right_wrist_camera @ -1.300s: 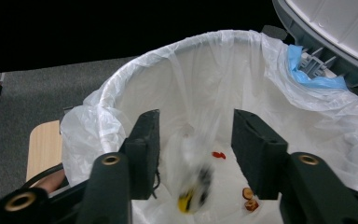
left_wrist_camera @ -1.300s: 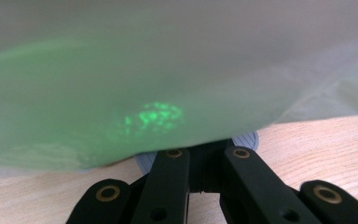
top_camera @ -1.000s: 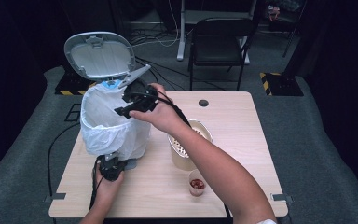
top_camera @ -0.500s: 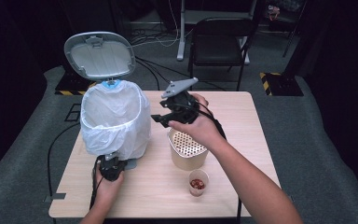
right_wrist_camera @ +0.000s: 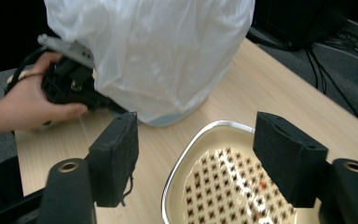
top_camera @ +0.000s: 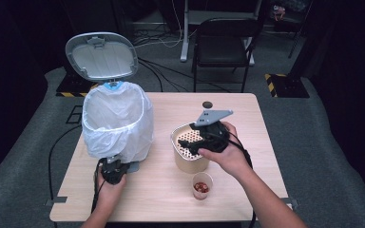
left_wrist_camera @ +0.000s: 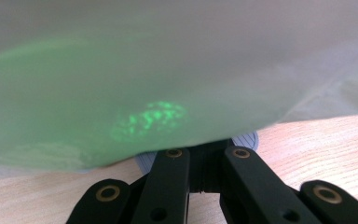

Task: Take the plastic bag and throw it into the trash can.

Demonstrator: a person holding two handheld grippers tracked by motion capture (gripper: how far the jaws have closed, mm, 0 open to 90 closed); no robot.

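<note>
Open right claw (right_wrist_camera: pixel 196 163) over strainer (right_wrist_camera: pixel 223 186)

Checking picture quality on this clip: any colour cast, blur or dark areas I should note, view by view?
Left gripper view: the white bin liner sits so close that it is soft and out of focus, with a green tint and a bright green speckled patch. Right gripper view: the table is evenly lit, the perforated tray shows glare. High view: tabletop bright, surroundings nearly black.

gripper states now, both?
Left gripper: shut, pressing the bin pedal.
Right gripper: open, empty, jaws just opening, over the sieve.
</note>
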